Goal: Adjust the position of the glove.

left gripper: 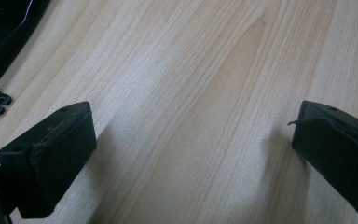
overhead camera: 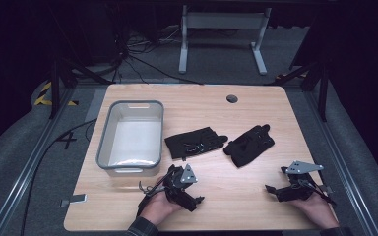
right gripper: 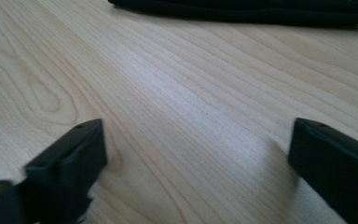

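— Where held, nearest first?
— Left gripper (overhead camera: 179, 189) at 6 o'clock on the table (overhead camera: 256, 206), low over the wood, gripped by the left hand (overhead camera: 158, 209) coming in from the near edge, sleeve just showing. Tipped onto its side, grey plate facing up and to 1 o'clock.
— Jaws?
— Spread wide in the left gripper view (left gripper: 193, 154), bare wood grain between, nothing pinched.
— And at 4 o'clock?
— Right gripper (overhead camera: 280, 191), cradled in the right hand (overhead camera: 320, 212), pointed toward 9 o'clock, plate on top and roughly level. Also gaping in the right gripper view (right gripper: 198, 154), nothing between but tabletop.
— Farther out?
— Left glove (overhead camera: 194, 142) near centre, lying flat, fingers toward 3 o'clock, just beyond the left gripper and apart from it. Right glove (overhead camera: 249, 145) beside it, angled toward 1 o'clock, well apart from the right gripper; dark edge across the top of the right gripper view.
— Beyond?
— Grey bin (overhead camera: 106, 140) at 10 o'clock, upright, just beside the left glove. Round hole (overhead camera: 232, 99) in the wood at 12 o'clock.
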`<control>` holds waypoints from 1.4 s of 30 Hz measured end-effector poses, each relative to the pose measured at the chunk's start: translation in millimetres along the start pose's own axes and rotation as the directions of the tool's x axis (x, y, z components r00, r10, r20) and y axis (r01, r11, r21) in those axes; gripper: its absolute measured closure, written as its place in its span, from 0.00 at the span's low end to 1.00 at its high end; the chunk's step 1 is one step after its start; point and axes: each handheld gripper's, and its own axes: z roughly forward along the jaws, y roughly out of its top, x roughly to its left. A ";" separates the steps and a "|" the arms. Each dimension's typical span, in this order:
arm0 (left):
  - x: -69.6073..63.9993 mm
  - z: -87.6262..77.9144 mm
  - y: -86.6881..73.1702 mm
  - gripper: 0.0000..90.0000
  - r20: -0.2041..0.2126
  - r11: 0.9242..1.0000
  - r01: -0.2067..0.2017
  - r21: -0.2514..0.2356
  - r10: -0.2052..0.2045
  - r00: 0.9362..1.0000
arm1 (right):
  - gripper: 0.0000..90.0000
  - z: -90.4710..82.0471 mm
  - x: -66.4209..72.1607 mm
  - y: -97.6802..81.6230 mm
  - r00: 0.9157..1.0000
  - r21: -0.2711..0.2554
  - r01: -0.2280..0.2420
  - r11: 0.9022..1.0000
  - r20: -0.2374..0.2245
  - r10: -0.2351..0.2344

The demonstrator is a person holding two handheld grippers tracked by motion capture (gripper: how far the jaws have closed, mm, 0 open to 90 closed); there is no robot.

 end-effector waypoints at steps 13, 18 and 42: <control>0.5 1.0 0.7 0.00 -0.009 1.000 0.007 -0.008 -0.007 1.000 | 0.79 3.3 1.8 35.9 0.998 -0.071 0.048 0.996 -0.046 -0.051; 0.3 1.2 0.8 0.00 -0.009 1.000 0.013 -0.007 -0.013 1.000 | 0.99 14.9 3.0 53.7 0.995 -0.083 0.065 0.994 -0.066 -0.071; 0.3 0.9 0.5 0.00 -0.012 1.000 0.017 -0.006 -0.017 1.000 | 1.00 65.5 6.6 82.0 0.983 -0.037 0.084 0.996 -0.160 -0.089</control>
